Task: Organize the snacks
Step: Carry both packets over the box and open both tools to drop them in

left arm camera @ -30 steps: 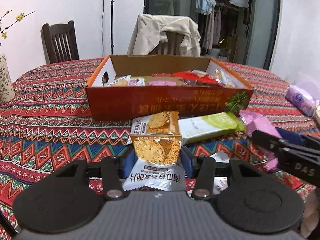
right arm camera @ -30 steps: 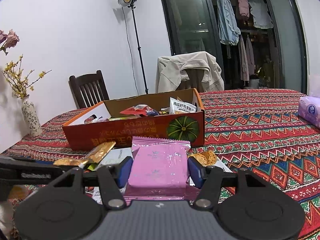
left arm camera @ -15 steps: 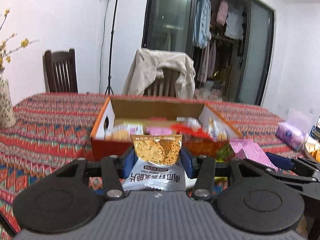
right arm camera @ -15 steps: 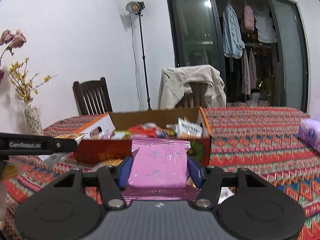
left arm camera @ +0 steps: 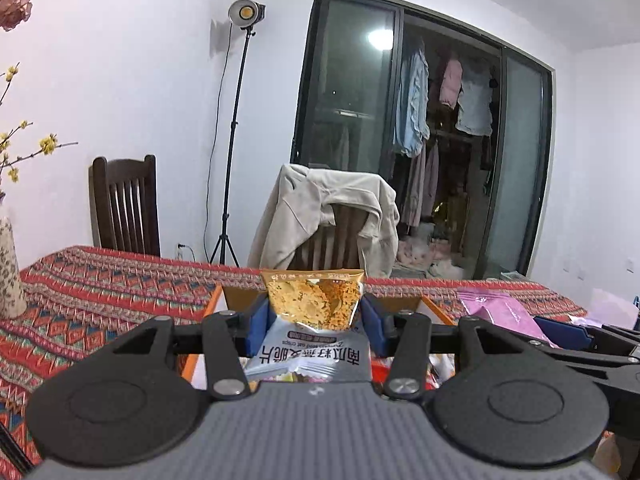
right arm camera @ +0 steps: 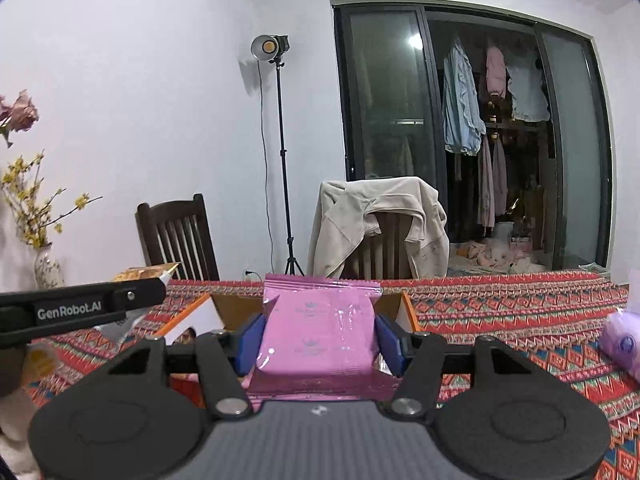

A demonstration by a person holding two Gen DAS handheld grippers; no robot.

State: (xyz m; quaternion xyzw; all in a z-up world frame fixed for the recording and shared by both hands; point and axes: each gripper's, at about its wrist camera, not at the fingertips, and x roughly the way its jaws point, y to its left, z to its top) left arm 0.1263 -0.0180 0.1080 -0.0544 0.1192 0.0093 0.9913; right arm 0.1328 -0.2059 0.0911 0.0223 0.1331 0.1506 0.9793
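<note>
Right now I have a snack in each claw. My left gripper [left arm camera: 314,318] is clamped on the oat crisp packet [left arm camera: 312,304], its blue pads pressing both sides of the bag, which stands upright with the orange window on top and the pale printed end hanging toward me. My right gripper [right arm camera: 318,338] is clamped the same way on the pink packet [right arm camera: 320,332], which fills the space between the pads. Both packets are off the table, held just above the near edge of the orange cardboard box [left arm camera: 214,300], whose open top sits directly ahead and below them. From the right wrist view I see the left gripper's finger reaching in from the side, so the two tools are close together.

I judge the task to be partly done. Inside the box I can make out only slivers of wrappers under my left tool, too hidden to count. These two packets are not yet in. I reckon dropping them over the box wall comes next. A purple pack [right arm camera: 622,340] lies apart on the patterned tablecloth [right arm camera: 520,312], possibly left to sort.
</note>
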